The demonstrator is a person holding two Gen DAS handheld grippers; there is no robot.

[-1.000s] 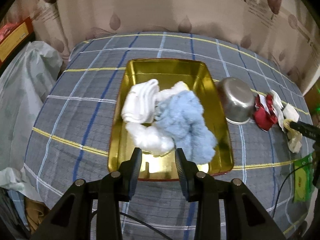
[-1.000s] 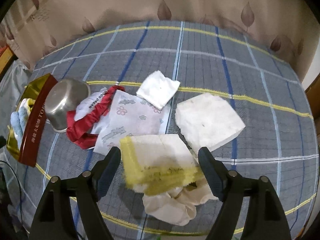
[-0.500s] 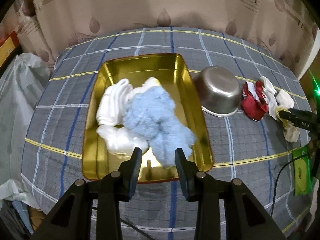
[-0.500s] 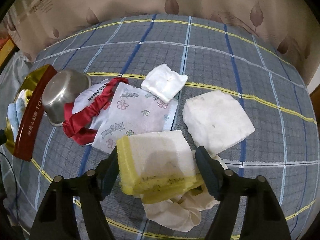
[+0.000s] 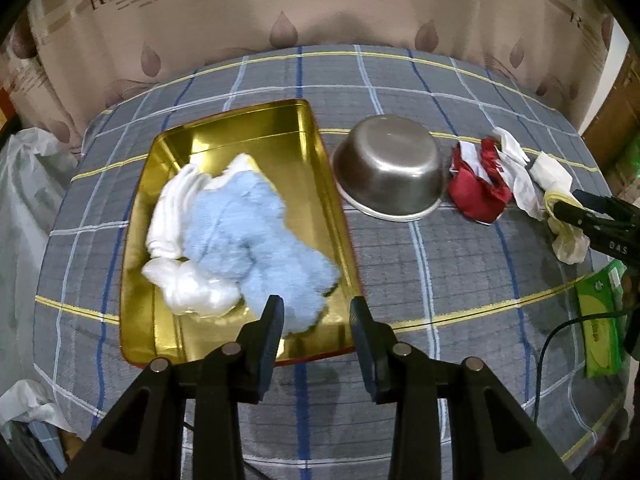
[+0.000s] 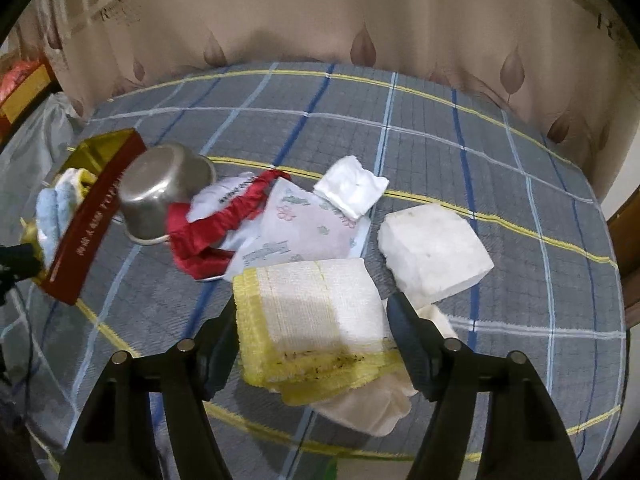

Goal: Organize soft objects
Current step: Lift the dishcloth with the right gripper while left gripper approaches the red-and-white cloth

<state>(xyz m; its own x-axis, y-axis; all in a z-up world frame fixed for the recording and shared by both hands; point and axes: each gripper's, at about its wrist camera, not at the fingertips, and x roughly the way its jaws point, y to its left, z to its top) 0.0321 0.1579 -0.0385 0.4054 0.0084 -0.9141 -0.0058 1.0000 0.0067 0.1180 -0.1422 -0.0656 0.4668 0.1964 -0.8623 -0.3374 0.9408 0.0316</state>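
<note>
A gold tray (image 5: 308,184) holds a fluffy light-blue cloth (image 5: 248,236) and white cloths (image 5: 188,284). My left gripper (image 5: 316,320) is open and empty over the tray's near edge. My right gripper (image 6: 312,328) is open, its fingers on either side of a folded yellow-edged white cloth (image 6: 316,308) that lies on a cream cloth (image 6: 372,404). Around it lie a white foam block (image 6: 434,252), a small white pad (image 6: 352,190), a flowered pouch (image 6: 296,228) and a red-trimmed bag (image 6: 216,220). The right gripper also shows in the left wrist view (image 5: 576,208).
An upturned steel bowl (image 5: 388,168) stands between the tray and the cloth pile. A green packet (image 5: 600,320) lies at the table's right edge. A white plastic bag (image 5: 24,184) hangs left of the table. A curtain runs along the back.
The left gripper has swung right, so the tray has shifted left in its view. The right gripper has closed in around the yellow-edged cloth, which now sits between its fingers.
</note>
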